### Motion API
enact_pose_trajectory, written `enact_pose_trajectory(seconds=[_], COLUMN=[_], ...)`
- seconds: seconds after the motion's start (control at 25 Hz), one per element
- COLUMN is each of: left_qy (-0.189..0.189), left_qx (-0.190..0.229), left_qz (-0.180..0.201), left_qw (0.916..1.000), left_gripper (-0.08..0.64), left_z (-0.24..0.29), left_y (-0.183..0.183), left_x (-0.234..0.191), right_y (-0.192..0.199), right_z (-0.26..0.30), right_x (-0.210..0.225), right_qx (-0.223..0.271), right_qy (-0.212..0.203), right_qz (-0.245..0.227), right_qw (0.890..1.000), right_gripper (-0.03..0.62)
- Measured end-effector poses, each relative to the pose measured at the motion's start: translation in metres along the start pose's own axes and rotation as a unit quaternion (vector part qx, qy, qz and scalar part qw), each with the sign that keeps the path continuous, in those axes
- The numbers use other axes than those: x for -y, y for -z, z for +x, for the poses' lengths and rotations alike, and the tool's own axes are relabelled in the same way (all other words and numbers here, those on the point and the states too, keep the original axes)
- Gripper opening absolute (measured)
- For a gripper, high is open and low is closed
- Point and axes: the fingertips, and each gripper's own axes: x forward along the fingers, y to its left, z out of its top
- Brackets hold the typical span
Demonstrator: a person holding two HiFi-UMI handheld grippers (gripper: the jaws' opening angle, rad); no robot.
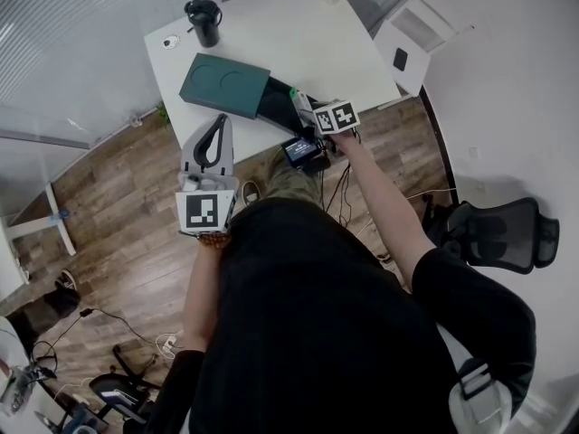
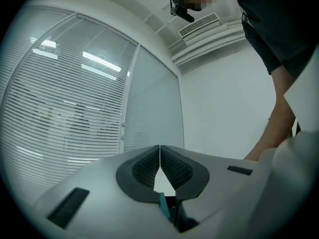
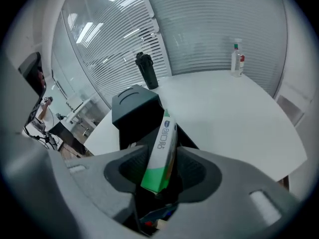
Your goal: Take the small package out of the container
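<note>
A small white and green package [image 3: 162, 153] stands tilted in the open black container [image 3: 130, 114] at the table's near edge. My right gripper [image 3: 162, 169] straddles the package. Its jaws have been opening and the pads do not press on it. In the head view the right gripper [image 1: 306, 108] reaches into the container [image 1: 276, 107], with the package [image 1: 298, 103] poking out beside it. The dark green lid [image 1: 224, 84] leans off the container's left side. My left gripper [image 1: 218, 127] hangs before the table, away from the container. In its own view the left gripper [image 2: 159, 149] is shut on nothing.
A black tumbler [image 1: 204, 21] stands at the white table's [image 1: 298, 34] far left, and a small spray bottle [image 3: 237, 58] at its far side. A black office chair [image 1: 502, 233] is on the right. Cables lie on the wooden floor [image 1: 109, 242].
</note>
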Motion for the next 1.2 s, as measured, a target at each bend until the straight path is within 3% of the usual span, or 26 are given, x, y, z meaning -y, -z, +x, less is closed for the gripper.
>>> enact_pose_trajectory(seconds=[0.36,0.96,1.2], left_qy=[-0.006,-0.009,-0.007], left_qx=[-0.008,-0.007,-0.006], left_qz=[-0.012,-0.008,-0.004], left_qw=[0.9999,0.9999,0.9999], left_gripper=[0.005,0.005,0.005], left_z=[0.002,0.004,0.004], left_y=[-0.002,0.001,0.001], left_x=[0.0,-0.006,-0.007], right_y=[0.012,0.01,0.005], right_z=[0.021,0.021,0.018], right_x=[0.0,-0.001,-0.001], right_qx=[-0.042,-0.038,-0.031], right_qy=[0.023,0.038,0.047], right_qz=[-0.019,-0.032,-0.041], right_qw=[0.999,0.998,0.998], right_gripper=[0.176,0.163,0.098])
